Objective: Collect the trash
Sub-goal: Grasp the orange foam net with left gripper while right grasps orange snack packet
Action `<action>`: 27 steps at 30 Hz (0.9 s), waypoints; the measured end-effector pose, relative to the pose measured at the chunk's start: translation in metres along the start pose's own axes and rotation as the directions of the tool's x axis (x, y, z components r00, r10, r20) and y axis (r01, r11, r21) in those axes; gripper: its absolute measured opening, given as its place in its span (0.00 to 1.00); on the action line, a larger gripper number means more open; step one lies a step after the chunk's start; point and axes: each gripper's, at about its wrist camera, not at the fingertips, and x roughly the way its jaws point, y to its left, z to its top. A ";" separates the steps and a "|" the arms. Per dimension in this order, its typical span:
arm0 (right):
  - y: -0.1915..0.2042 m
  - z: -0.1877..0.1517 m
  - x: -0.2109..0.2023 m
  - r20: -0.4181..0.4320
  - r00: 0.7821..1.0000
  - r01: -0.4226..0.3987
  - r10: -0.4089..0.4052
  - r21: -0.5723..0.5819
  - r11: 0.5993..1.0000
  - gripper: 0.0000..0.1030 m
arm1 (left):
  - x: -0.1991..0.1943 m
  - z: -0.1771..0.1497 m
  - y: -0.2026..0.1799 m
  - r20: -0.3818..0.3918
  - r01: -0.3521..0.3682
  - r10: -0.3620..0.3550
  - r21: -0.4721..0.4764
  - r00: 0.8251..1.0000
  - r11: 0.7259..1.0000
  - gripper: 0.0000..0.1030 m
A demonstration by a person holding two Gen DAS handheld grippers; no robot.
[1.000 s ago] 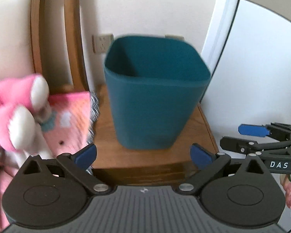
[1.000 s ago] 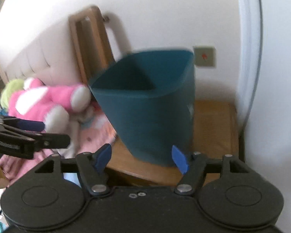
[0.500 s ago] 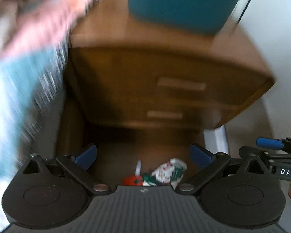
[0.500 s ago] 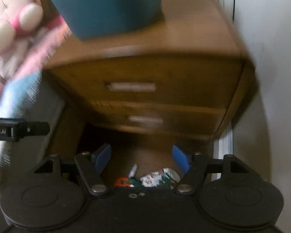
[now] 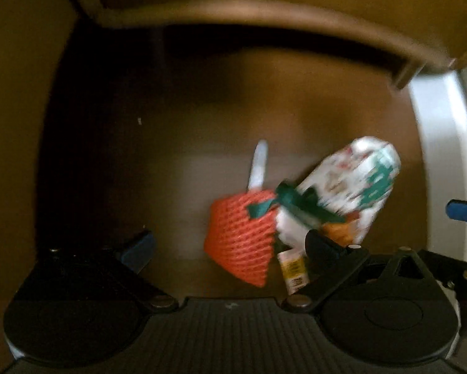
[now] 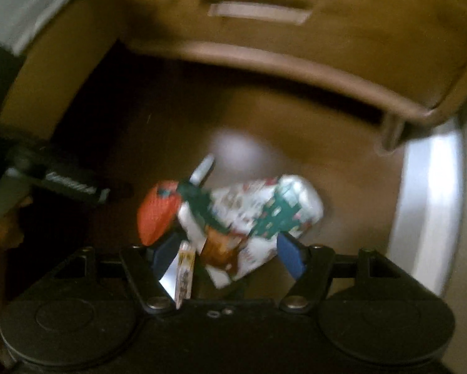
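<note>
Wooden nightstand across the top of both views, lower drawer handle visible in the right wrist view; one leg standing on the floor at right. Dark brown floor below, deep shadow under the cabinet. Pale vertical strip, door frame or skirting, along the right edge.

Trash pile on the floor in front of the nightstand, consisting of:
- White printed bag with green and red pattern, crumpled, lying at right; orange patch at its lower end.
- Orange foam net sleeve, touching the bag on its left side.
- Green ribbon lying across the junction of sleeve and bag.
- White stick-shaped item, projecting upward from behind the sleeve.
- Small yellow-printed packet, just below the bag.

Left gripper: jaws wide apart, nothing clamped. Orange sleeve between the fingers, closer to the right one; contact not determinable owing to blur. Right finger overlapping the lower end of the bag.

Right gripper: jaws wide apart, straddling the lower end of the printed bag and the packet. Blue pads not seen pressing on anything. Sleeve just outside the left finger.

Each gripper partly visible at the edge of the other view.
</note>
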 end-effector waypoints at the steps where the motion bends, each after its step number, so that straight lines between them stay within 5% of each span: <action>1: 0.001 -0.004 0.009 -0.009 1.000 -0.003 0.003 -0.004 1.000 0.67 | 0.012 -0.003 0.001 -0.011 -0.007 0.007 0.011 1.000 1.000 1.00; 8: 0.015 -0.016 0.068 -0.099 0.995 -0.035 0.033 -0.014 0.999 0.66 | 0.078 -0.017 0.021 -0.070 0.013 -0.017 -0.051 0.997 0.999 1.00; 18: 0.038 -0.009 0.112 -0.154 0.988 0.016 -0.008 0.055 0.998 0.64 | 0.099 -0.026 0.040 -0.084 0.050 -0.055 -0.057 0.995 0.997 0.98; 24: 0.028 -0.008 0.120 -0.165 0.986 0.055 -0.037 0.102 0.993 0.31 | 0.103 -0.024 0.058 -0.112 0.079 -0.095 -0.142 0.989 0.987 0.58; 26: 0.025 -0.011 0.118 -0.165 0.985 0.060 -0.043 0.102 0.993 0.08 | 0.101 -0.024 0.062 -0.111 0.083 -0.101 -0.153 0.989 0.985 0.39; 27: 0.024 -0.013 0.117 -0.164 0.985 0.060 -0.044 0.098 0.993 0.05 | 0.101 -0.024 0.063 -0.113 0.072 -0.090 -0.153 0.990 0.986 0.34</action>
